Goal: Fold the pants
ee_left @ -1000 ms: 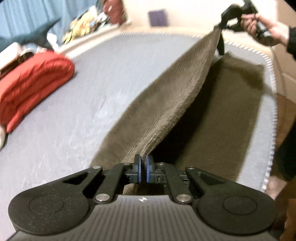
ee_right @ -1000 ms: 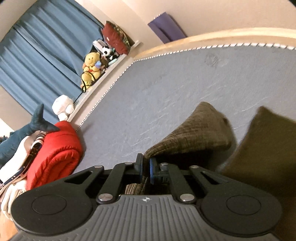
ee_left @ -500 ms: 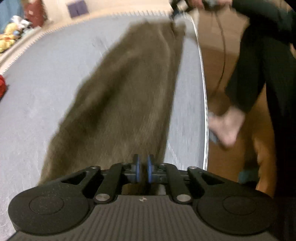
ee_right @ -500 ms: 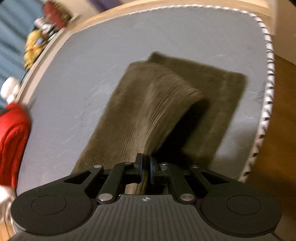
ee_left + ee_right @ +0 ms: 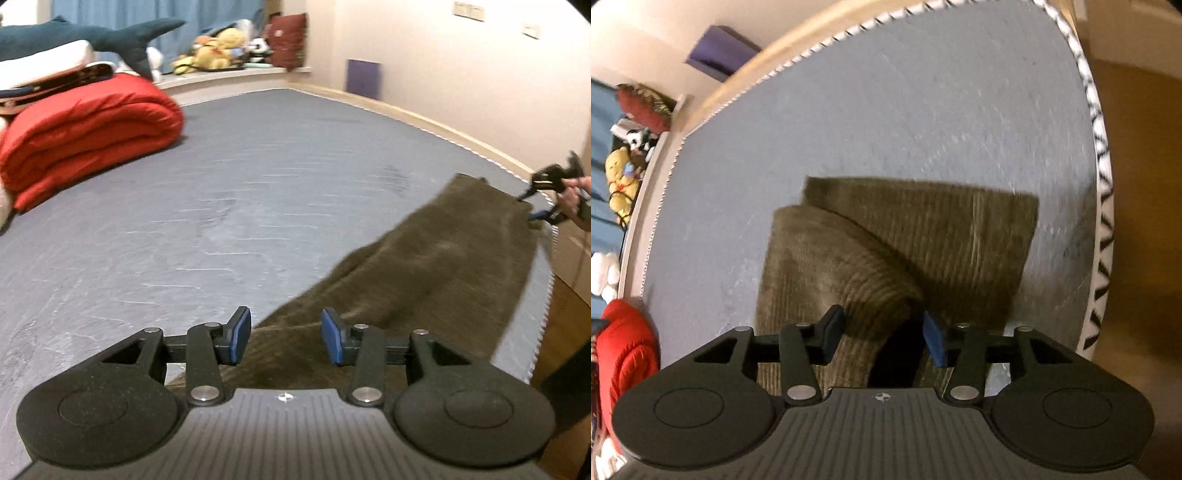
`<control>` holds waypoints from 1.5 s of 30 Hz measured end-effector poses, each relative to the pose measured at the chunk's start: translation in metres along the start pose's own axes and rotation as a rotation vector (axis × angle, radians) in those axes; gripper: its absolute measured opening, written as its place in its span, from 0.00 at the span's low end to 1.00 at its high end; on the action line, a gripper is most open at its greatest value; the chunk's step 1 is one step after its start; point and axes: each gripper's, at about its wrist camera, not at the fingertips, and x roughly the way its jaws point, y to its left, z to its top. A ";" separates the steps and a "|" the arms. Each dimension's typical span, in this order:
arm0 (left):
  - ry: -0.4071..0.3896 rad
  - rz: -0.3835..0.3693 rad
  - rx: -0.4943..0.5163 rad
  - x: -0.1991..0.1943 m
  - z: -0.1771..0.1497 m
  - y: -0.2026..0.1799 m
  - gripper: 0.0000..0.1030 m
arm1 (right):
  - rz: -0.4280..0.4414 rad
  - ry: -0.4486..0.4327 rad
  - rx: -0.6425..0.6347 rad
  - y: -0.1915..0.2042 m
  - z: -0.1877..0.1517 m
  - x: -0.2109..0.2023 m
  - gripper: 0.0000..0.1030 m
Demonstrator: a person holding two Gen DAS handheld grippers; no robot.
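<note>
pants (image 5: 886, 251) under both opening tongs (image 5: 882, 336)

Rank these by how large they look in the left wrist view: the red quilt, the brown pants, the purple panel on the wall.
1. brown pants, nearest the camera, which flatters them
2. red quilt
3. purple panel, clearly smallest, though farthest away

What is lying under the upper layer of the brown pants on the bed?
Under the folded-over upper layer lies the pants' lower layer, on the grey mattress. Whatever lies beneath both layers is covered.
</note>
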 end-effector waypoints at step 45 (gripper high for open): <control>0.109 0.164 -0.096 0.004 -0.024 0.028 0.49 | -0.184 -0.263 -0.449 0.113 -0.025 0.108 0.52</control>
